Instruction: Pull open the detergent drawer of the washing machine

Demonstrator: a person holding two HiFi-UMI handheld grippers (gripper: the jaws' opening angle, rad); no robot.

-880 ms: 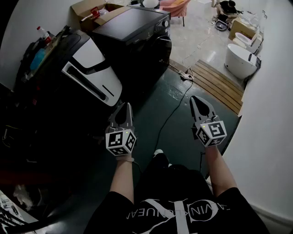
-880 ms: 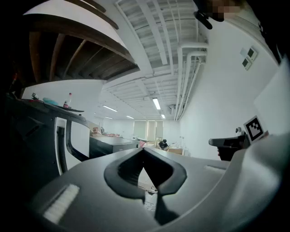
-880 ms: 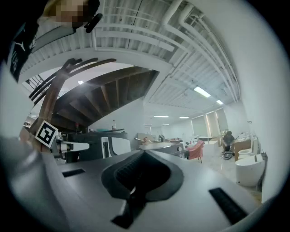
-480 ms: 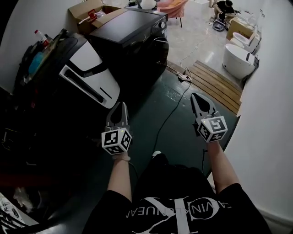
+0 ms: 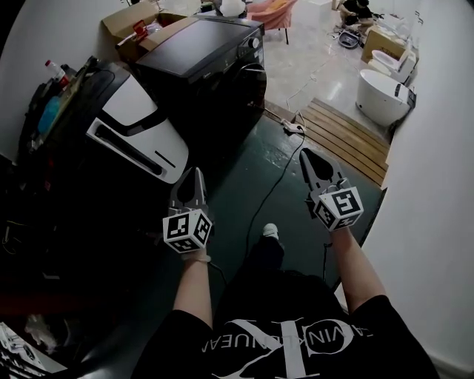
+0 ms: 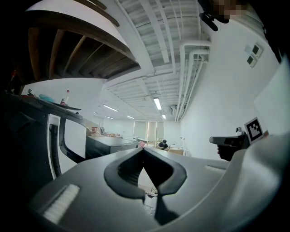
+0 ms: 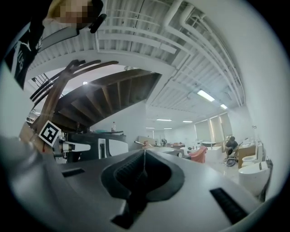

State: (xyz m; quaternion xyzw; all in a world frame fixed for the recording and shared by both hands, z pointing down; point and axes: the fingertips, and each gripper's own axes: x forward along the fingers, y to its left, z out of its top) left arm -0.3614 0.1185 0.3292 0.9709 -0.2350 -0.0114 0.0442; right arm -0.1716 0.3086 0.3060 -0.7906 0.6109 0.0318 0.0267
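A black front-loading washing machine (image 5: 211,63) stands ahead at the upper middle of the head view, its control strip and knob (image 5: 255,43) along the top front edge. I cannot make out the detergent drawer. My left gripper (image 5: 195,176) is shut and empty, well short of the machine, beside a black-and-white appliance (image 5: 129,122). My right gripper (image 5: 309,158) is also shut and empty, held level over the dark floor. The left gripper view shows closed jaws (image 6: 144,149) with the machine (image 6: 108,145) far off. The right gripper view shows closed jaws (image 7: 145,152) too.
A black cable (image 5: 274,185) runs across the dark green floor to a power strip (image 5: 294,127). A wooden slat platform (image 5: 348,137) and white tubs (image 5: 378,96) lie to the right. A cardboard box (image 5: 133,18) sits behind the machine. A white wall (image 5: 437,222) runs close on the right.
The person has stepped forward, one foot now further ahead on the floor. Both grippers stay shut and have drifted slightly left in the picture, with the machines a little nearer.
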